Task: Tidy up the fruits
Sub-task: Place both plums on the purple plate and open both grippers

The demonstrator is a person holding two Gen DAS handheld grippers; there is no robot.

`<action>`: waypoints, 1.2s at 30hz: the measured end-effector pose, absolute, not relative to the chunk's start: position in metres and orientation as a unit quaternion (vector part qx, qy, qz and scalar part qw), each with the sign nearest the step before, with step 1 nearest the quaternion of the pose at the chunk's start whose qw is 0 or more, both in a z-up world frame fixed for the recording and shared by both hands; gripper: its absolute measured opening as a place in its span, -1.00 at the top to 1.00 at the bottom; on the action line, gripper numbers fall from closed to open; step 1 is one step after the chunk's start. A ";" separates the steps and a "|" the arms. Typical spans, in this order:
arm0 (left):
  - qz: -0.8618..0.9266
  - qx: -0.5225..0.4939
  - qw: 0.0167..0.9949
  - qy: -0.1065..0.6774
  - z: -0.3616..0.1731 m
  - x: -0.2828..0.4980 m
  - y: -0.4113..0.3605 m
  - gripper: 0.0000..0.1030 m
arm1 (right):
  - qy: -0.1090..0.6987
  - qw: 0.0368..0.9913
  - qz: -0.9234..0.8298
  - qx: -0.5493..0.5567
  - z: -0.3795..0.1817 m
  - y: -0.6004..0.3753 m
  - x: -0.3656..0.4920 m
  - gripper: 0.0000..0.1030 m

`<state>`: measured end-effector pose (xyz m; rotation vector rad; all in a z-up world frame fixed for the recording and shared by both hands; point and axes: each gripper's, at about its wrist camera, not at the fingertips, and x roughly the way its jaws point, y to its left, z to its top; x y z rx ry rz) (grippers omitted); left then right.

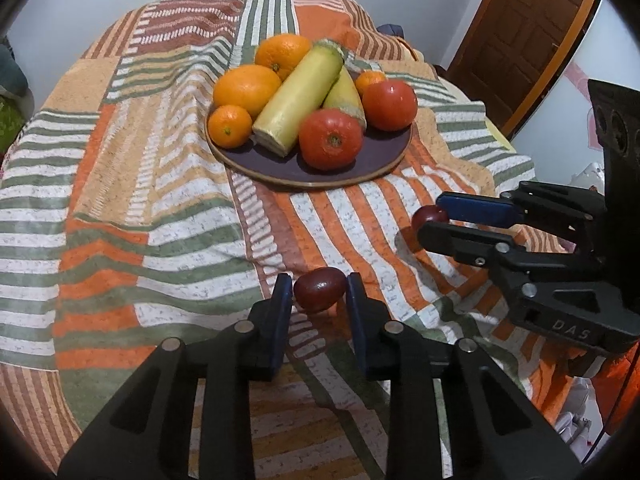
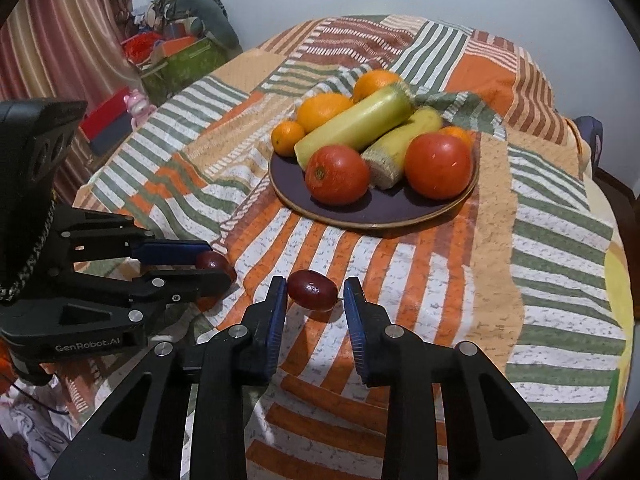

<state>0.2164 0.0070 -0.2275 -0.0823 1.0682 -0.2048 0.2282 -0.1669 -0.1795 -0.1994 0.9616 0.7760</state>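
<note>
A dark purple plate (image 1: 276, 168) on the striped cloth holds oranges (image 1: 246, 88), two yellow-green squashes (image 1: 298, 100) and two red tomatoes (image 1: 330, 138); it also shows in the right wrist view (image 2: 384, 210). My left gripper (image 1: 319, 294) is open around a small dark red fruit (image 1: 319, 289) lying on the cloth. My right gripper (image 2: 314, 292) is open around a second small dark red fruit (image 2: 312, 290). Each gripper shows in the other's view, the right gripper (image 1: 430, 220) and the left gripper (image 2: 216, 266), with its fruit between the fingers.
The striped orange, green and white cloth (image 1: 160, 220) covers a round table and is wrinkled near the plate. A wooden door (image 1: 520, 40) stands at the back right. Boxes and clutter (image 2: 168, 52) sit by a curtain beyond the table's left edge.
</note>
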 end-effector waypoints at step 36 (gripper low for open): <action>-0.087 -0.058 0.861 0.497 -0.229 0.300 0.017 0.47 | 0.449 0.818 0.343 -0.110 -0.192 -0.157 0.294 0.47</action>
